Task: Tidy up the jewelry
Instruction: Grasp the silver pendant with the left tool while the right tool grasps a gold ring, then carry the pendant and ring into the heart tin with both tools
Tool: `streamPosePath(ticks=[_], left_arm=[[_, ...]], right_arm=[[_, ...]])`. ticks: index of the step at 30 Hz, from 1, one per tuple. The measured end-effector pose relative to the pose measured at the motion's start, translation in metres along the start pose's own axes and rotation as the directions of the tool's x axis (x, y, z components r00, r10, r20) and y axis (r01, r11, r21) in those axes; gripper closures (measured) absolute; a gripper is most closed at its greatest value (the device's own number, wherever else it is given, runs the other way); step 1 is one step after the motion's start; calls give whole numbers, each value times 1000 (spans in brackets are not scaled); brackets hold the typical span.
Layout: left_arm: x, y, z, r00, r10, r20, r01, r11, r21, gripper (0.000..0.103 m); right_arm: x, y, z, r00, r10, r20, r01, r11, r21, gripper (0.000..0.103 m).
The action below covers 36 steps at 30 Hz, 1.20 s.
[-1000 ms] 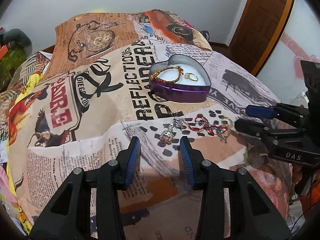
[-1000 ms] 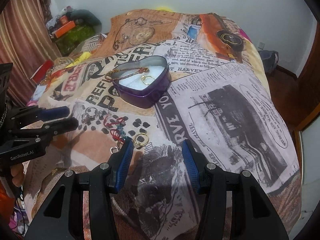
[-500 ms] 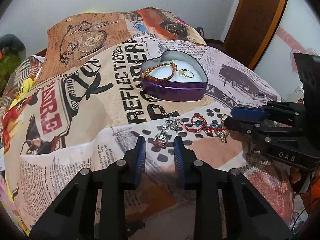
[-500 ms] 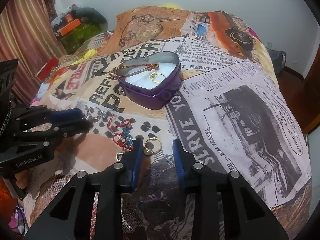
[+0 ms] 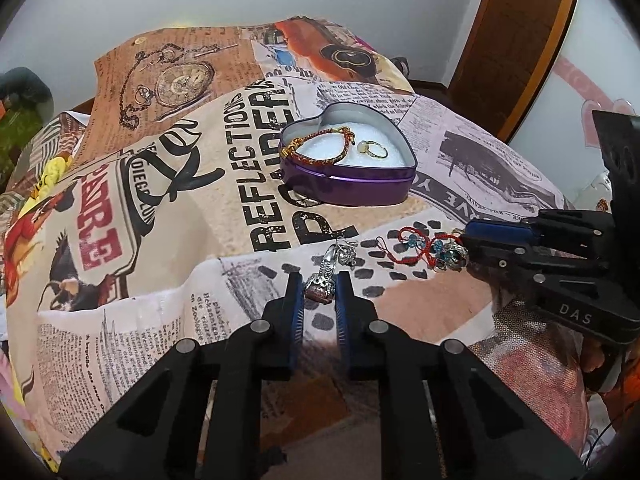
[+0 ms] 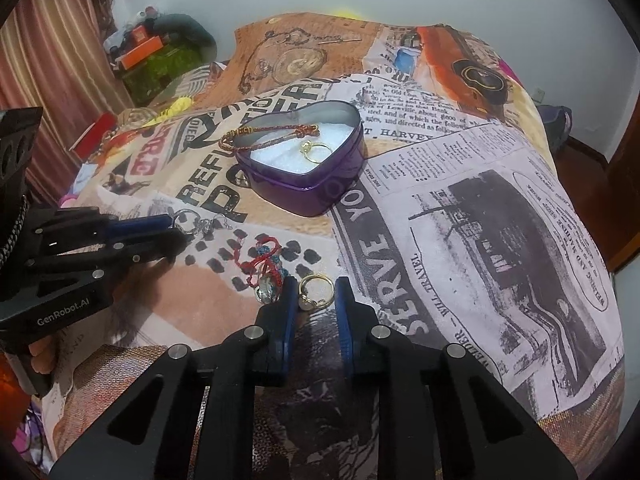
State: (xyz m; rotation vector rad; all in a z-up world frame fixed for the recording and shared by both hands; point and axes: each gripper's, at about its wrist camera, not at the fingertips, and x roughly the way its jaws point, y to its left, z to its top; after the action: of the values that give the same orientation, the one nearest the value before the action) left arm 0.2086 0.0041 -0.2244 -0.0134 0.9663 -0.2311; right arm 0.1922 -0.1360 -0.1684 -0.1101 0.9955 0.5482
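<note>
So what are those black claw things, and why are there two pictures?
Each claw is a hand-held gripper: a person squeezes one in each hand, and no robot is there. A small camera sits on each and looks along its fingers, so you get one picture from each.

The left hand-held gripper has its blue fingers closing around a silver charm. The right hand-held gripper has a gold ring between its fingers, which are not yet tight on it.

Everything lies on a bed with a newspaper-print cover. A red cord bracelet lies between them. The purple heart tin already holds a braided bracelet and another ring.
</note>
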Motion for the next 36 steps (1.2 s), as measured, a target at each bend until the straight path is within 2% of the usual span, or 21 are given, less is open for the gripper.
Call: streamPosePath(ticks=[17,27,36], left_arm=[[-40,0,13,995,14,97,-11,1000,-23,88],[-62,-5,30,986,16,168,-13,1000,-20,88],[-66,-3,51,977,16,213,-11,1000,-23,88]], right_arm=[[-36,5,15,996,-34,81,35,999,-2,86],[-62,15,32,984,-24,177,24,1000,5,86],[-71,20,50,971,-21,239,21,1000,1,86]])
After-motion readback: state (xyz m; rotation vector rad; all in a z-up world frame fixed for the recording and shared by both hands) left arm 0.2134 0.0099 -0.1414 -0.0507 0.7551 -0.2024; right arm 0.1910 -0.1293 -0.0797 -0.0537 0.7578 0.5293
